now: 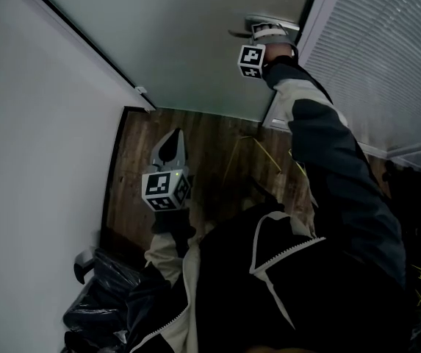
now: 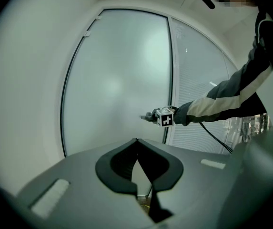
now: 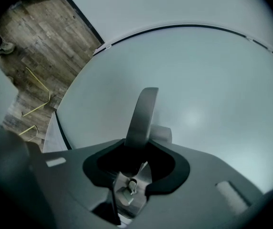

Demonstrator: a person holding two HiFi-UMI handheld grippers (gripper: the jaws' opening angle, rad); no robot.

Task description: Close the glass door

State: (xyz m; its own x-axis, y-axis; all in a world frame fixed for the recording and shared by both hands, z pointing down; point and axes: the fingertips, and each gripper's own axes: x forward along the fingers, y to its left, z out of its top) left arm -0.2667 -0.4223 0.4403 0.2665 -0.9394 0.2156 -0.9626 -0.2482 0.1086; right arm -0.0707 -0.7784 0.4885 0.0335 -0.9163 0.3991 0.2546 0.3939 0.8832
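Glass door [image 1: 195, 43] stands straight ahead of the person, a tall frosted pane in a thin dark frame, with the white wall [image 1: 34, 160] on one side and a pane covered by slatted blinds [image 1: 386, 50] on the other; from where I stand I cannot tell how far it is from its latch. I would judge it heavy and quite rigid, slow to start and slow to stop, and the smooth glass gives nothing to grip and would not take a slam kindly. The sensible place to take hold is the metal lever handle [image 3: 143, 113] near its edge, moved with a steady, even force and not a jerk. That is where the right gripper [image 3: 137, 149] is, at the end of an outstretched arm: the lever runs up between its two jaws, which stand about half closed and sit against either side of it with no gap that I can see, so I read it as clamped on the handle. The lever looks slick and narrow, so a loose grip could slide along it. The left gripper [image 1: 173, 134] hangs low and well away from the door, over the wood floor [image 1: 210, 145], its jaws drawn together at the tips with nothing between them
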